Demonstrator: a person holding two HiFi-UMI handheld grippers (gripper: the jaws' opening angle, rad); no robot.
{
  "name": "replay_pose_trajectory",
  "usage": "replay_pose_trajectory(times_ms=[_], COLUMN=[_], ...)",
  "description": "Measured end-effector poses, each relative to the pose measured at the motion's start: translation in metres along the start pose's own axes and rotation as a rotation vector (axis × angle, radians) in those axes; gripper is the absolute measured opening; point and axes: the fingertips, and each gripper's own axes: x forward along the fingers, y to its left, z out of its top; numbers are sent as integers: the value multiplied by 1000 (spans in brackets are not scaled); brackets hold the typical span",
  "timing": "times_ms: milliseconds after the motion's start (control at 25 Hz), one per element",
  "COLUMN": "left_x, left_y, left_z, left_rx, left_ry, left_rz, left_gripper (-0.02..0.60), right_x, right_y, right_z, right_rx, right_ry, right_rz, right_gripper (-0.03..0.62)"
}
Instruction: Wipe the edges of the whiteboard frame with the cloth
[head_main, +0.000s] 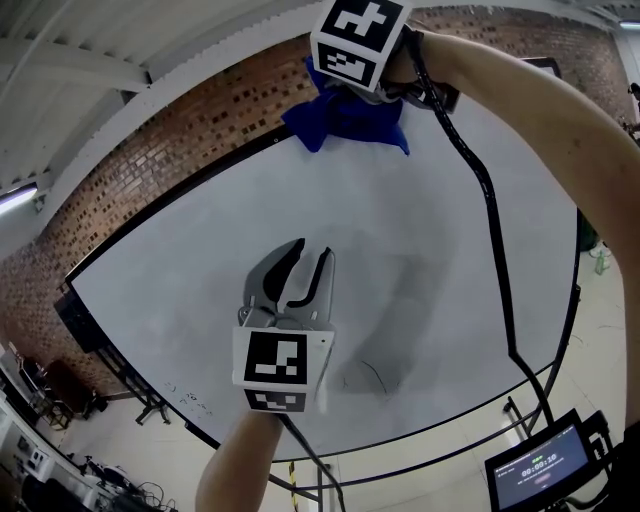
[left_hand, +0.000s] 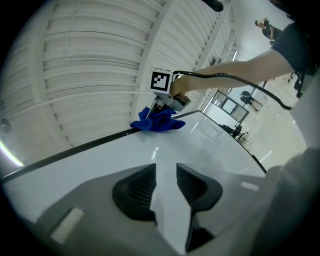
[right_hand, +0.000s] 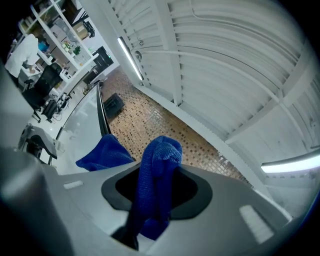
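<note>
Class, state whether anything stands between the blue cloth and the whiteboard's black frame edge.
Nothing visible does: the blue microfibre cloth, clamped in the right hand-held gripper, already lies on the whiteboard's black frame edge.

- the cloth (head_main: 345, 118) is covering a stretch of the whiteboard frame (head_main: 170, 200).
- the screen (head_main: 545, 465) is running off the bottom edge, its digits blurring.
- faint scribbles (head_main: 190, 397) are showing too small to read.

A blue cloth (head_main: 345, 120) lies against the upper edge of the whiteboard (head_main: 420, 250).
</note>
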Motion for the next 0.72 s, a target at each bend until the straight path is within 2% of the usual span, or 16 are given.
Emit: replay_pose_trajectory(times_ms=[240,440,640,720], left_x=[-21,-12,-6,-2], left_y=[37,40,29,25], left_z=[3,5,4,2], left_rx=[-10,-40,-146,-149], left_ry=[-36,-77,-114,-124], left_rz=[-4,-19,-67,-72], left_gripper=[128,129,127,127], right_x=[-4,-7,-8,-9], right_y=[7,-12,-29,-34], right_z=[26,6,-6,-11], right_rx=[-24,-18,6,-2], right_ry=[63,136,173,197], right_rz=[-35,-70,-103,-118], right_gripper=[133,133,133,133])
